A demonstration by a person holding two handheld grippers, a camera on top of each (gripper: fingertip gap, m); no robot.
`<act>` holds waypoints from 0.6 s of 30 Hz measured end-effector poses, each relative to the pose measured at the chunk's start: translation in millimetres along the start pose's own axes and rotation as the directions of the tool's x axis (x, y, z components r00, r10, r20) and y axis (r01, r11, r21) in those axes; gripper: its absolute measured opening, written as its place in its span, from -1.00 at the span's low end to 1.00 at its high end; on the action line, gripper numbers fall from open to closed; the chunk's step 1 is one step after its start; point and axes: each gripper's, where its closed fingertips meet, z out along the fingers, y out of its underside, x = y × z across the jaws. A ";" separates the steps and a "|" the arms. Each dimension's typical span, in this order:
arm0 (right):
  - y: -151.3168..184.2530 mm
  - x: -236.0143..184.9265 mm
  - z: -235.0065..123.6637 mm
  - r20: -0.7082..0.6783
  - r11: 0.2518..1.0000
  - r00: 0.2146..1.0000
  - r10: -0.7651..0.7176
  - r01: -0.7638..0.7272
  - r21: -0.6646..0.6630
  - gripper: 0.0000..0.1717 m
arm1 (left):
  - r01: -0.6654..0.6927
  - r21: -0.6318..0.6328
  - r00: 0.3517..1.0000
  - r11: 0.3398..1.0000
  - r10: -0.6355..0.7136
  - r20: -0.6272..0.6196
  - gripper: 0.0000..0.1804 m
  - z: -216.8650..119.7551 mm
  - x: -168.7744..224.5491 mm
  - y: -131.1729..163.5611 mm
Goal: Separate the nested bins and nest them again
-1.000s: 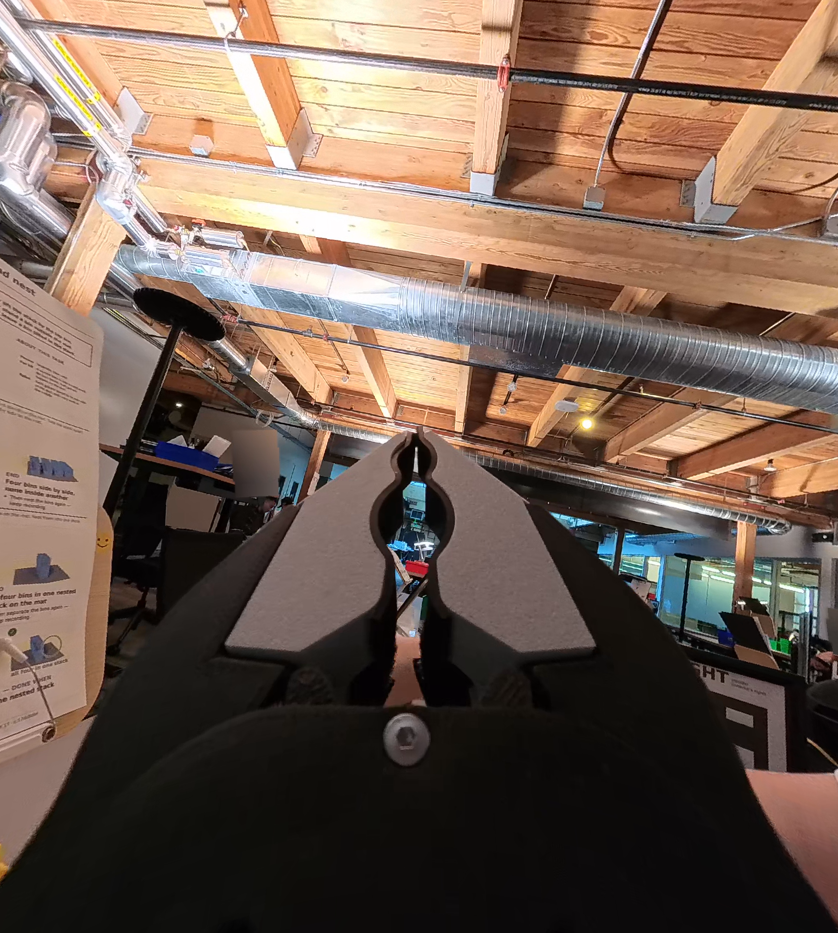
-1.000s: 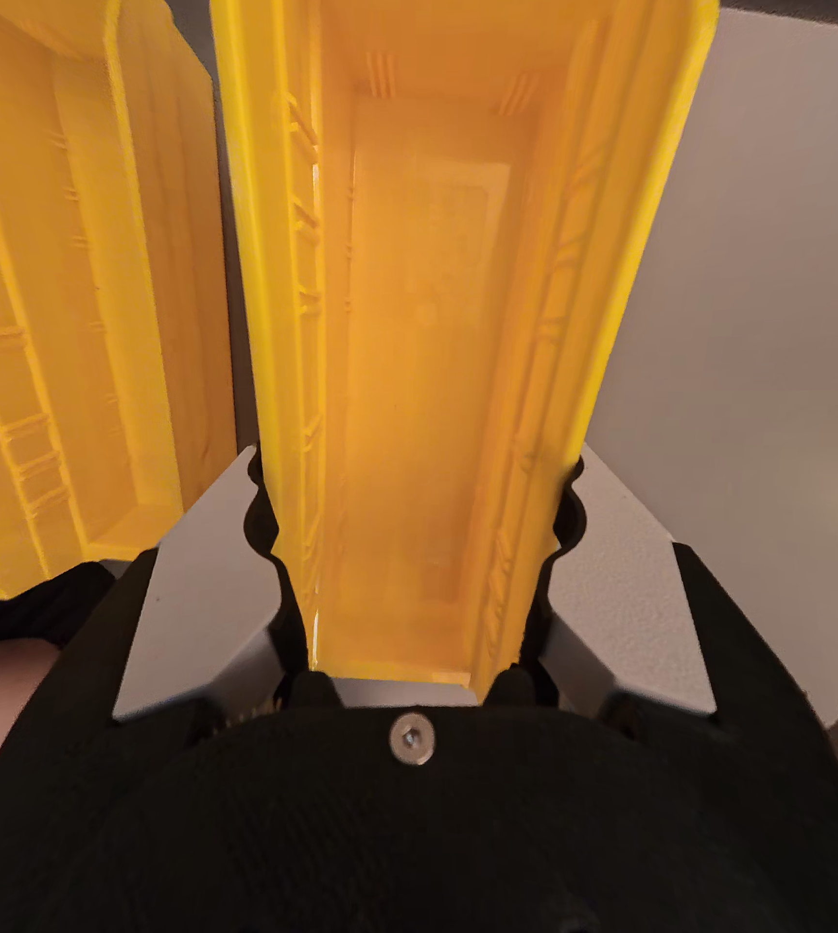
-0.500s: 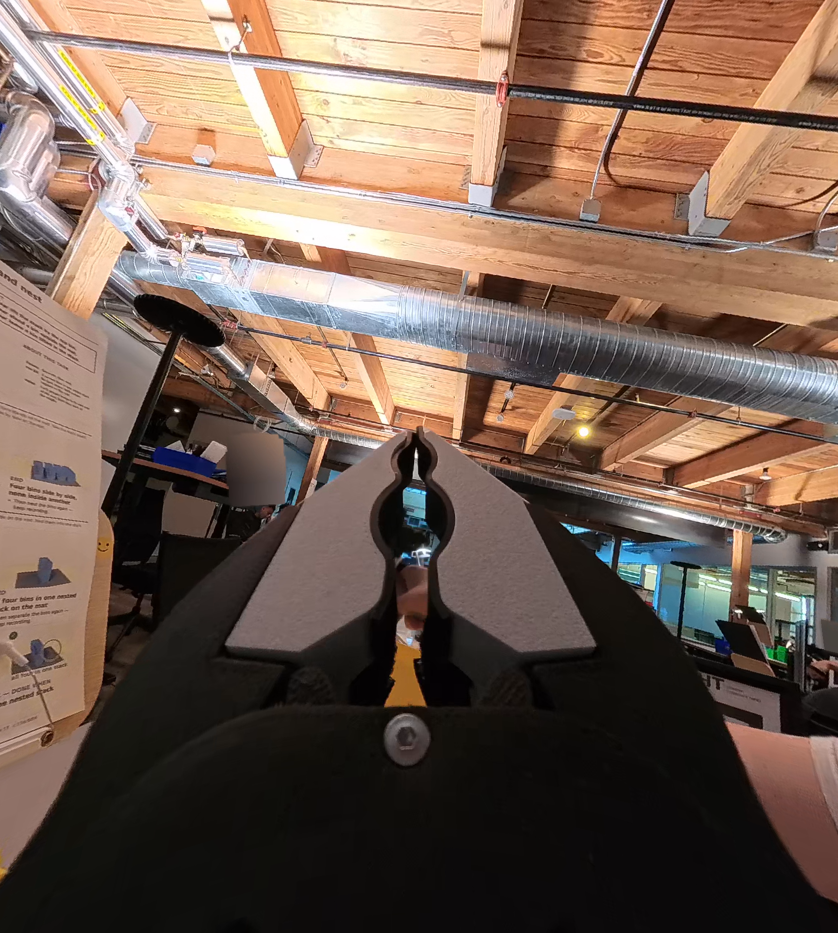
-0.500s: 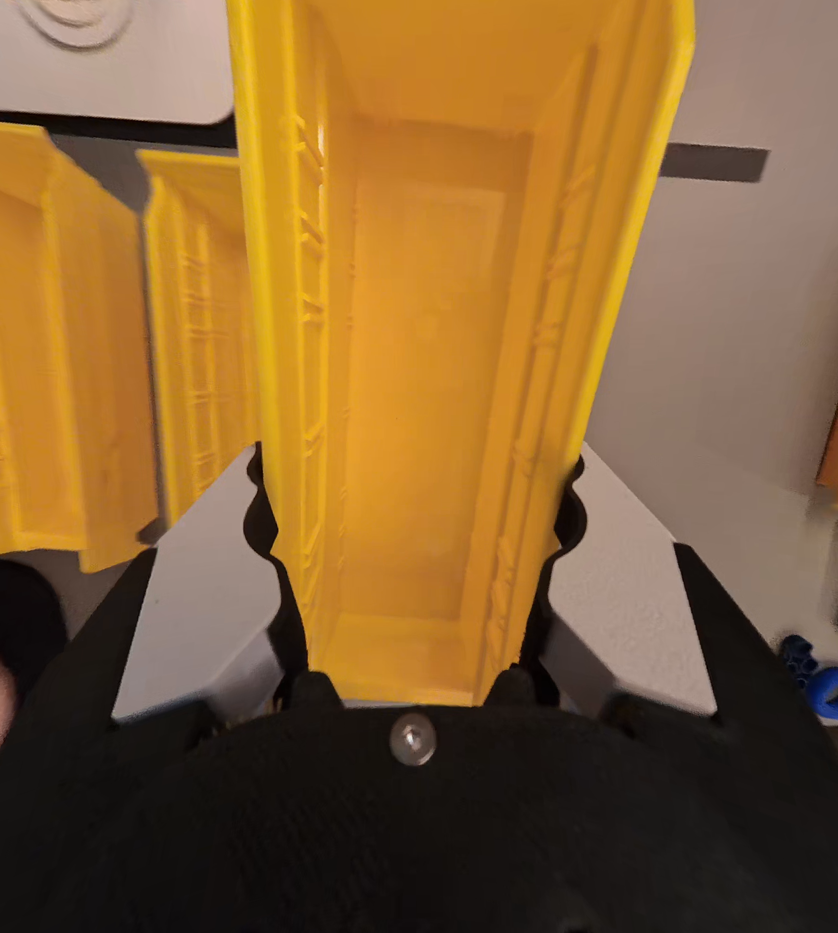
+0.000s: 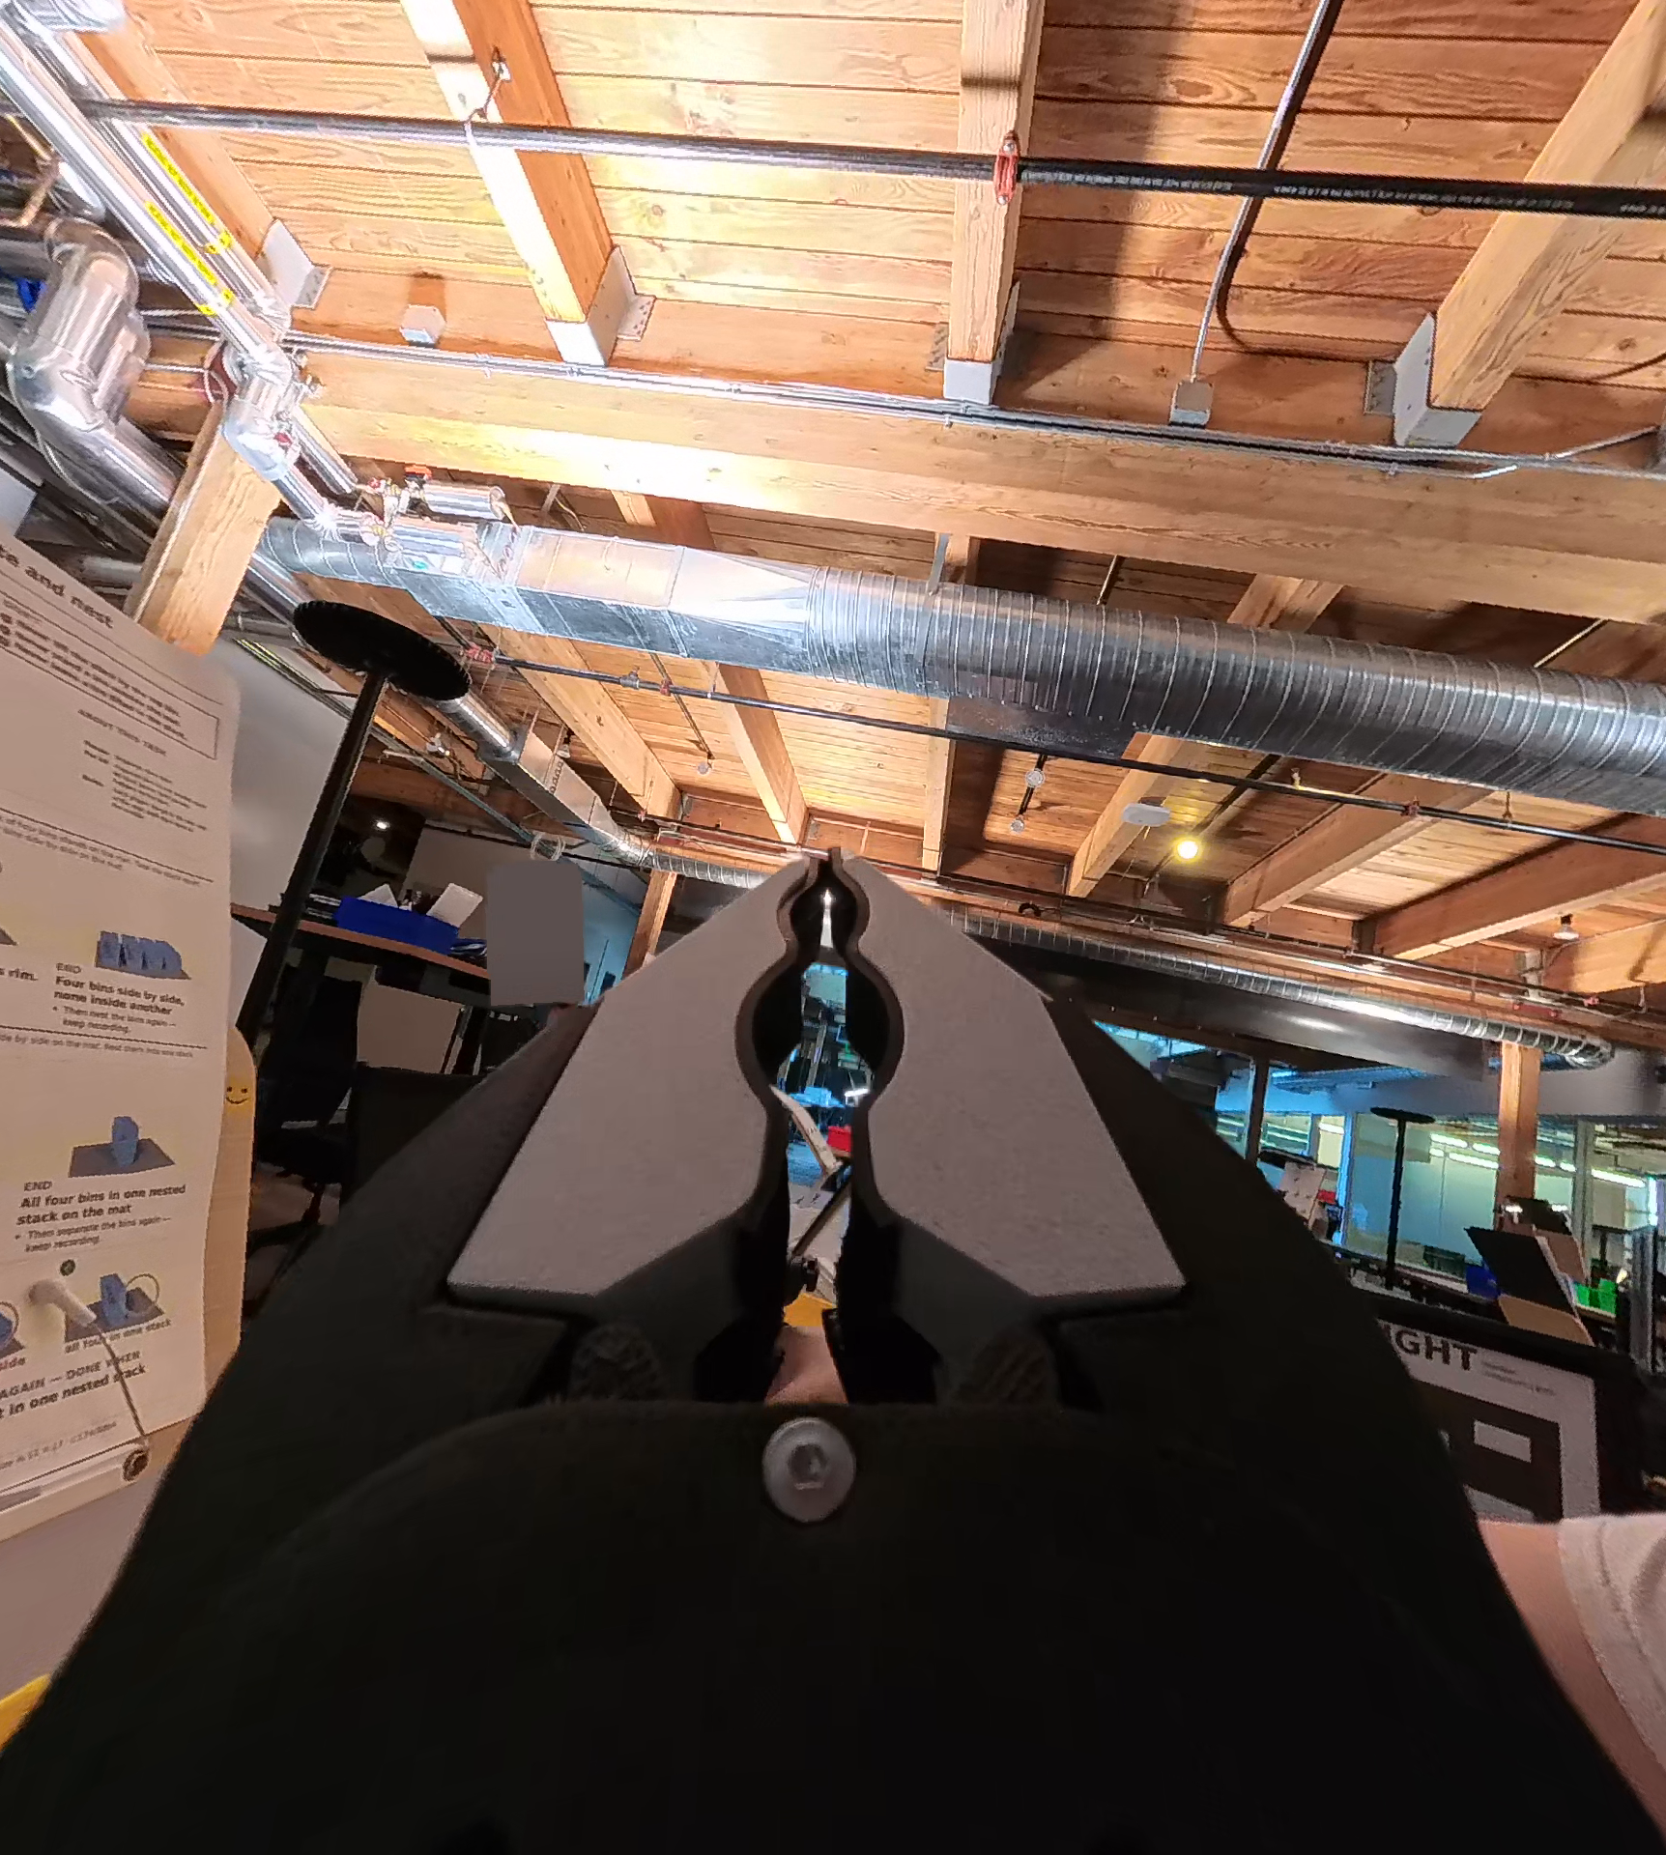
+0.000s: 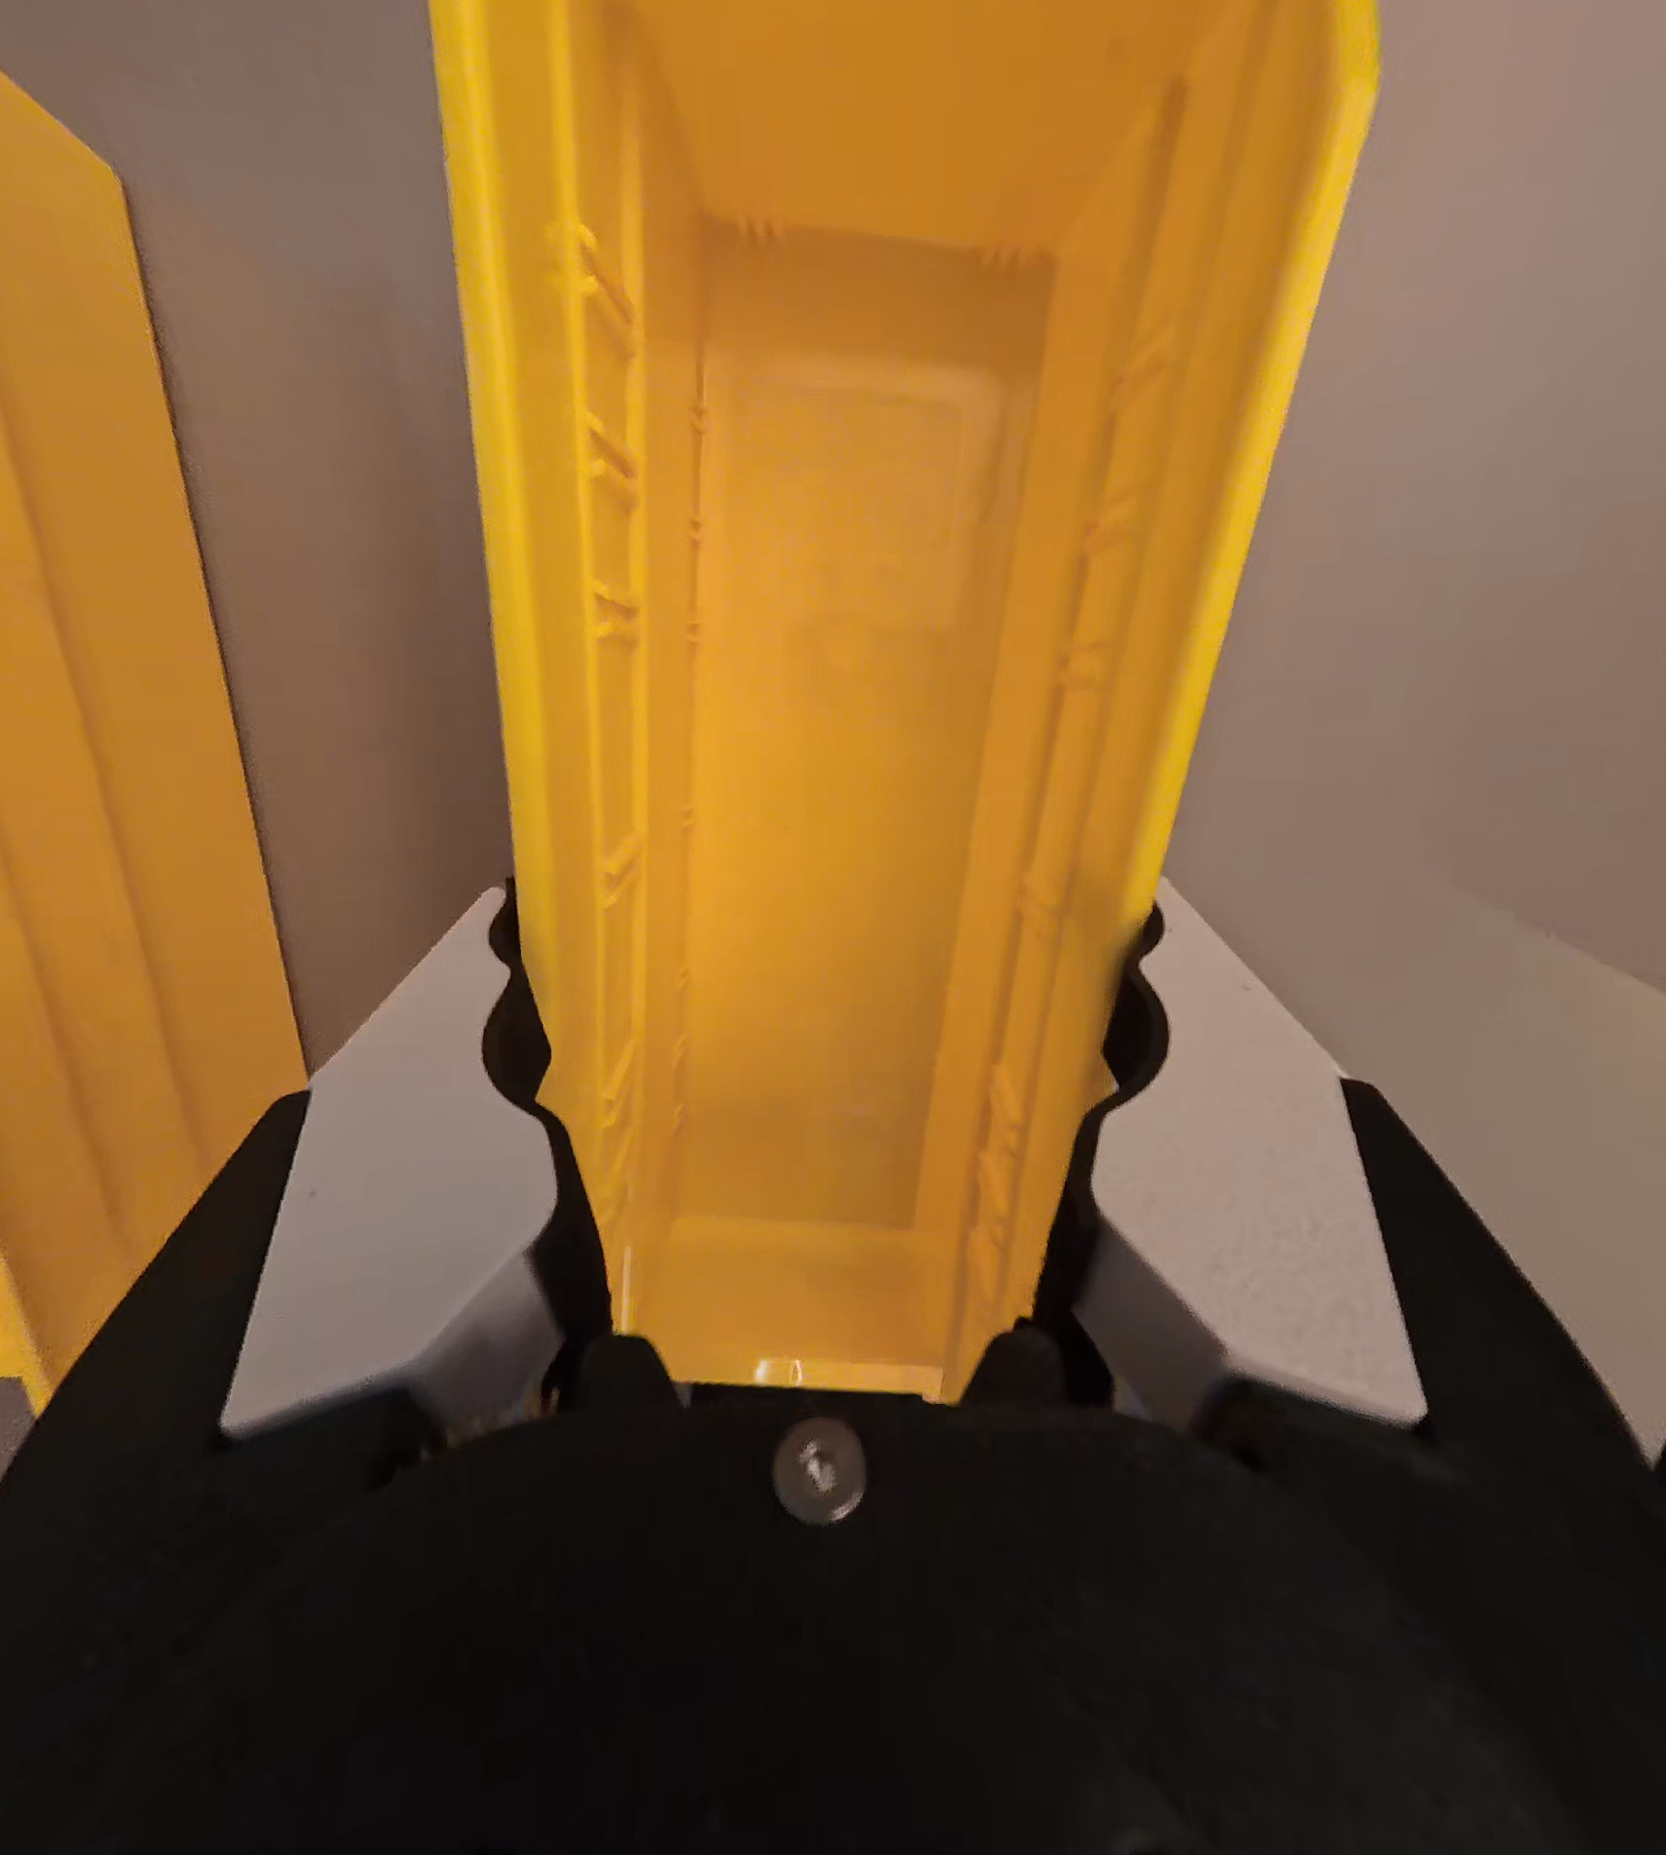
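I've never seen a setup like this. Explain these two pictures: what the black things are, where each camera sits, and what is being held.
No robot here: a person holds a two-finger gripper in each hand, each with a camera looking along its fingers. The left gripper is shut on nothing and points up at a wooden ceiling; an instruction sheet hangs at left. The right gripper looks down and clamps a yellow bin by its two long sides, open side facing the camera. Another yellow bin stands left of it on a grey surface.

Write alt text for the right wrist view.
The right gripper clamps a long yellow bin across its width, both fingers against its outer walls, open interior facing the camera. Another yellow bin stands apart to its left on a grey surface.
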 end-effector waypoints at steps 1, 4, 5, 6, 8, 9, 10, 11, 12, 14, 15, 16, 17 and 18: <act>1.1 -2.0 1.1 0.006 1.000 1.000 -0.002 0.002 -0.004 0.39 | -0.001 -0.007 1.000 1.000 0.001 0.000 -1.00 1.6 0.2 1.9; -2.2 -6.1 1.8 0.005 0.999 0.999 -0.041 0.040 0.023 0.44 | -0.002 -0.022 1.000 1.000 0.002 0.002 -1.00 5.7 0.4 7.2; 0.1 -7.1 2.0 0.005 0.999 0.999 -0.039 0.039 0.010 0.48 | -0.002 -0.026 1.000 1.000 0.002 0.004 -1.00 7.0 0.7 8.4; 3.2 -7.9 2.1 0.008 1.000 1.000 -0.028 0.028 -0.011 0.50 | -0.001 -0.030 1.000 1.000 0.001 0.005 -1.00 8.3 1.3 9.8; 4.9 -9.9 0.4 0.025 0.999 0.999 -0.026 0.027 -0.020 0.54 | -0.002 -0.038 1.000 0.999 0.003 0.018 -1.00 9.9 -0.5 12.6; 2.3 -9.1 -4.1 0.024 0.999 0.999 -0.035 0.035 0.000 0.54 | -0.010 -0.044 1.000 0.999 0.012 0.026 -1.00 10.4 -0.7 14.7; -2.9 -8.2 -11.6 0.024 0.998 0.999 -0.047 0.047 0.036 0.53 | -0.020 -0.052 0.999 0.998 0.021 0.031 -1.00 11.7 -0.4 17.1; -9.1 -8.0 -22.0 0.028 0.995 0.998 -0.058 0.056 0.079 0.54 | -0.029 -0.063 0.999 0.998 0.031 0.032 -1.00 13.7 0.7 19.9; -16.3 -7.4 -35.7 0.028 0.989 0.997 -0.068 0.063 0.130 0.55 | -0.035 -0.072 0.999 0.997 0.038 0.028 -1.00 15.7 3.2 22.7; -38.8 -9.0 -74.2 0.028 0.950 0.994 -0.106 0.093 0.299 0.55 | -0.039 -0.088 0.999 0.995 0.040 0.015 -1.00 20.7 7.3 28.6; -54.2 -12.5 -101.3 0.021 0.896 0.990 -0.140 0.118 0.428 0.55 | -0.044 -0.100 0.999 0.994 0.045 0.008 -1.00 23.5 10.2 32.5; -69.9 -19.6 -135.0 0.016 0.803 0.983 -0.184 0.141 0.579 0.55 | -0.051 -0.113 0.999 0.992 0.052 0.003 -1.00 27.0 12.2 37.3; -81.8 -29.7 -174.5 0.017 0.669 0.973 -0.230 0.145 0.729 0.54 | -0.061 -0.127 0.998 0.990 0.062 -0.001 -1.00 31.3 14.2 42.8; -86.5 -38.6 -215.4 0.020 0.513 0.964 -0.266 0.124 0.849 0.50 | -0.071 -0.144 0.997 0.987 0.071 -0.005 -1.00 35.7 17.2 48.7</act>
